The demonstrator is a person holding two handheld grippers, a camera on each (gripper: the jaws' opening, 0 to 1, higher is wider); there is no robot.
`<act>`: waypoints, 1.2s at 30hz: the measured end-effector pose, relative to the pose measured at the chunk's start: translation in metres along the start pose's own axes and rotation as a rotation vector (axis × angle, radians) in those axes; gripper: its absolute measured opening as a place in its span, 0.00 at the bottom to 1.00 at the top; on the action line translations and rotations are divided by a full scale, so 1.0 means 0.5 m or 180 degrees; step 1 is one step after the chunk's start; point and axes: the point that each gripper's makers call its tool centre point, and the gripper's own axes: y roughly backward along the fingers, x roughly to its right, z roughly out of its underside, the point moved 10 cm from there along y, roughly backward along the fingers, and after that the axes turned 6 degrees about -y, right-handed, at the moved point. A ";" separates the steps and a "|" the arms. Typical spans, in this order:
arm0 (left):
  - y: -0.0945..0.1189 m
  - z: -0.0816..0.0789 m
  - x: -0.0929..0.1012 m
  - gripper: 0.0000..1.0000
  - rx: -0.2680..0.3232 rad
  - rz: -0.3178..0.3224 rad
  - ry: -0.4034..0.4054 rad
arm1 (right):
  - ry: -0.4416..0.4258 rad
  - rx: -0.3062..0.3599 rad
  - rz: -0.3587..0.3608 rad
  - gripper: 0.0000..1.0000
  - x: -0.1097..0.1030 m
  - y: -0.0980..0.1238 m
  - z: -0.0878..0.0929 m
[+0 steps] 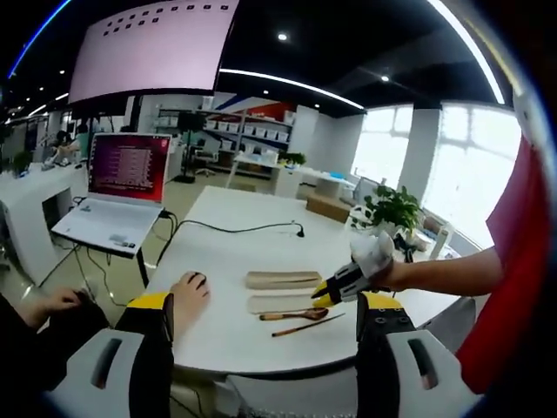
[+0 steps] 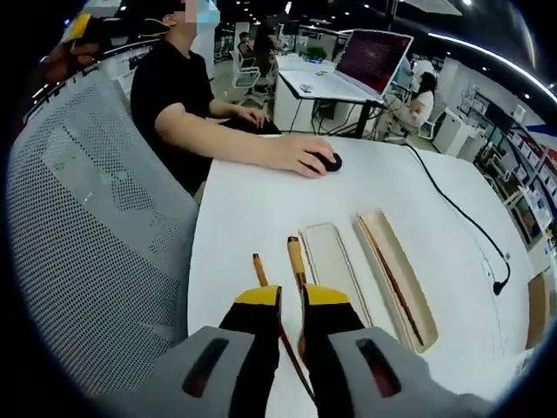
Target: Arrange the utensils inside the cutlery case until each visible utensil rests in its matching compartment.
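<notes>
**Utensils not yet in the case; right gripper down at the spoon**

The cutlery case lies open on the white desk (image 2: 261, 200) as 2 halves side by side: a shallow lid (image 2: 324, 261) and a deeper tray (image 2: 396, 274). In the right gripper view the tray seems to hold 1 thin dark stick, perhaps a chopstick, along its length, though I cannot be sure. Just beside the lid, on its far side from the tray, 2 wooden utensils lie on the bare desk: a spoon (image 2: 295, 258) and a thinner stick (image 2: 259, 268). In the left gripper view they sit just in front of the case halves (image 1: 283, 279). So, as I judge it, most of the sorting is left: both loose pieces have to go into their compartments.

The right gripper (image 2: 291, 300) is low over the desk beside the lid, its jaws narrowly apart with the spoon's handle running between them; whether they are pinching it I cannot tell. The left gripper view shows it reached in from the right beside the case.

The left gripper (image 1: 265, 318) is held back from the case, above the desk's near edge, its jaws wide apart with nothing between them.

A seated person's hand rests on a mouse (image 2: 326, 160) well beyond the case.
</notes>
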 end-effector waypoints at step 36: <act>0.017 0.036 0.001 0.84 -0.0198 -0.0002 -0.0050 | 0.0759 -0.0821 -0.0277 0.08 -0.012 -0.096 0.050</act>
